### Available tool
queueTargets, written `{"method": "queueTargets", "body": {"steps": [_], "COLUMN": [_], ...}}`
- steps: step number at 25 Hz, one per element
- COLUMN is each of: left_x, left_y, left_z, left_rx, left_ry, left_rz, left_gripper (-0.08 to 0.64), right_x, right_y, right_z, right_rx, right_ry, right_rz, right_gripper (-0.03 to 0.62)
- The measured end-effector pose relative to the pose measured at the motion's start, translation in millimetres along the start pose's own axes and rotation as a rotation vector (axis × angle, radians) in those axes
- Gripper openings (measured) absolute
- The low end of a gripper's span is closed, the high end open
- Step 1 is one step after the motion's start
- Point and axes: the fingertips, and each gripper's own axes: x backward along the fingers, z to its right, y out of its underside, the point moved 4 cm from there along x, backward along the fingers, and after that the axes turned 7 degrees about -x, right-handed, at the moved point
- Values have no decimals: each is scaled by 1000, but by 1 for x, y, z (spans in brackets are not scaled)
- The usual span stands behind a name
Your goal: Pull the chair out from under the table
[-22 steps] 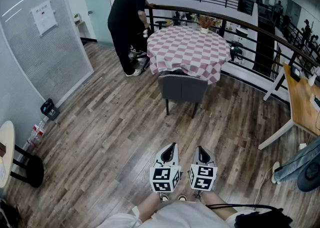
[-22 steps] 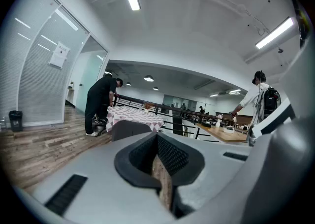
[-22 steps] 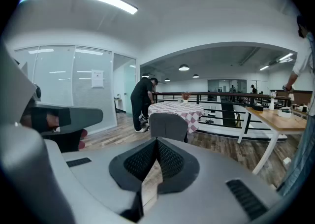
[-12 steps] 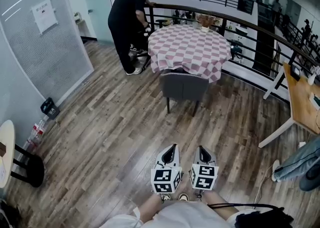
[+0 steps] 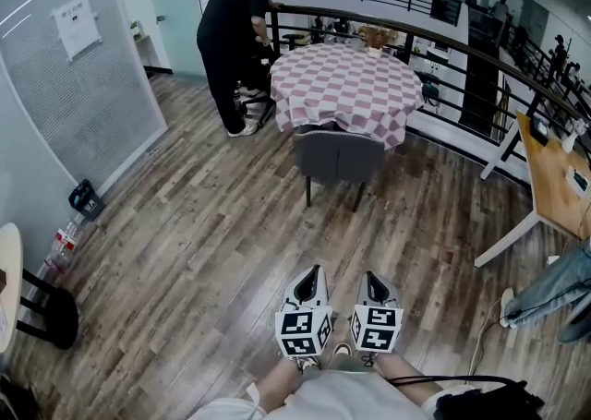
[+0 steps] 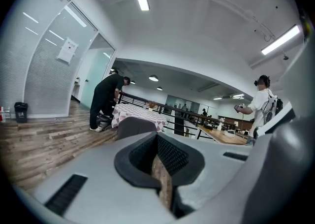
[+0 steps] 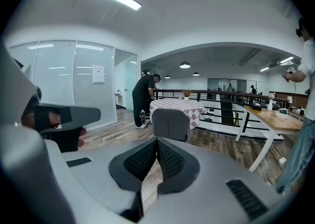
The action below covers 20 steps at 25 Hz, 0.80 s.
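Note:
A grey chair [image 5: 337, 155] stands tucked against the round table's red-and-white checked cloth [image 5: 346, 86], its back toward me, well across the wooden floor. My left gripper [image 5: 314, 272] and right gripper [image 5: 372, 277] hang side by side low in the head view, far short of the chair, both pointing at it. Each is shut with nothing between its jaws. In the left gripper view the chair [image 6: 135, 125] shows just beyond the shut left gripper [image 6: 157, 137]. In the right gripper view the chair [image 7: 170, 123] stands ahead of the shut right gripper [image 7: 157, 142].
A person in black [image 5: 233, 40] bends at the table's far left side. A dark railing [image 5: 443, 49] runs behind the table. A wooden desk [image 5: 554, 183] and someone's leg [image 5: 545, 289] are at the right. A black stool [image 5: 51, 312] and a small bin [image 5: 83, 198] are at the left.
The head view has drifted slightly, so the table and chair sit a touch higher in it. Both grippers stay shut, side by side. The chair has not moved from the table.

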Motion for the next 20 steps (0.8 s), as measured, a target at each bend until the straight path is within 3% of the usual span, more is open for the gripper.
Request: {"method": "queueTargets", "body": {"steps": [20], "left_x": [-53], "left_y": [-3], "left_z": [-32], "left_rx": [-12], "left_ry": [8], "left_rz": [-19], "left_gripper": [-2], "right_x": [-60], "right_y": [-14], "right_z": [1], "right_rx": [0], "right_ry": [34], "right_rz": [-23], "right_gripper": [18]}}
